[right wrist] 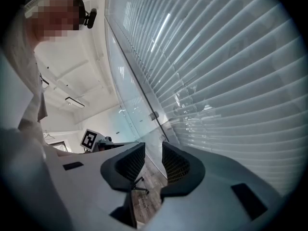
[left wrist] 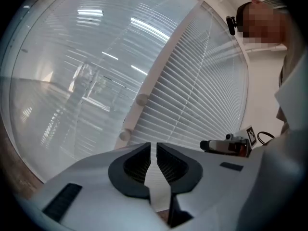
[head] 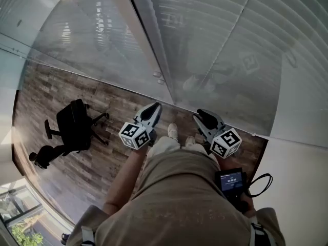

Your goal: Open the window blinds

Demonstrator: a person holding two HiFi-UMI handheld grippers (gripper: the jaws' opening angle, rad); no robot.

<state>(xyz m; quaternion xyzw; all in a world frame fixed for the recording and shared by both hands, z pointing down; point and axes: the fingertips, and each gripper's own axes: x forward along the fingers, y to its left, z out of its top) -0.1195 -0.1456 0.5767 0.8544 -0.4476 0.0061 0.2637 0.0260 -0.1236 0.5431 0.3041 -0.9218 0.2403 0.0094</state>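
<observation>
Blinds [head: 246,35] lowered ahead; left gripper [head: 155,106] jaws together, right gripper [head: 200,114] jaws apart

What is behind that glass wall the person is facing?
Behind the glass hang white blinds with their slats shut. Whatever lies beyond them is covered, and the glass also mirrors the person.

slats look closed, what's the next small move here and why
Probably ease the left gripper forward toward the lower round knob on the white frame, parting its jaws on the way. The blinds are closed, that knob sits just ahead of this gripper, untouched, and its jaws are shut with nothing between them.
</observation>
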